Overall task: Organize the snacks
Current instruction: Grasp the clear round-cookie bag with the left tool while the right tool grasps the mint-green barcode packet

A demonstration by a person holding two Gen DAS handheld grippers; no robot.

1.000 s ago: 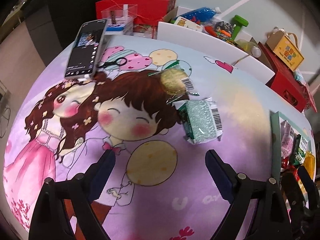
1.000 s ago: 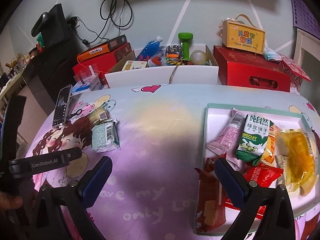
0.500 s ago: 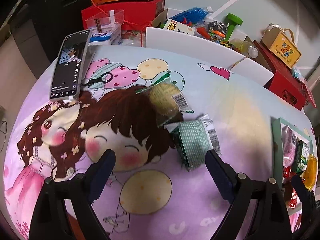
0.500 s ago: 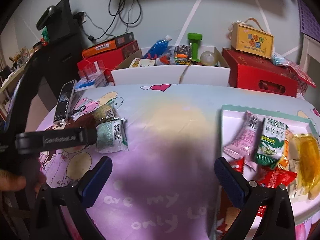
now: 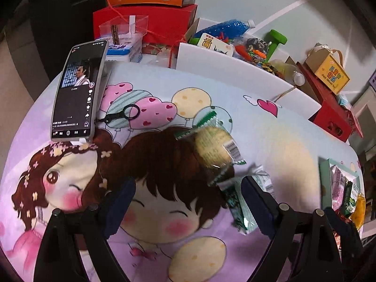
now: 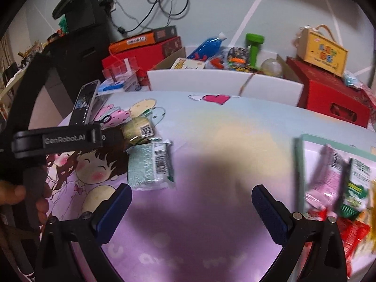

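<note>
left tool (image 5: 188,202): jaws wide apart, nothing pinched, tipped down over the cartoon cloth; its right finger (image 5: 256,202) overlaps the green snack packet in view.
right tool (image 6: 191,208): jaws spread wide, empty, above bare cloth.
green snack packet (image 6: 150,164): flat on the bench (image 6: 235,127), just ahead-left of the right tool.
round biscuit pack (image 5: 215,149): touching the green snack packet's far end.
tray (image 6: 303,162): right of the green snack packet, well apart, holding several snack packs.
phone (image 5: 78,91): far left of the green snack packet, screen lit.
</note>
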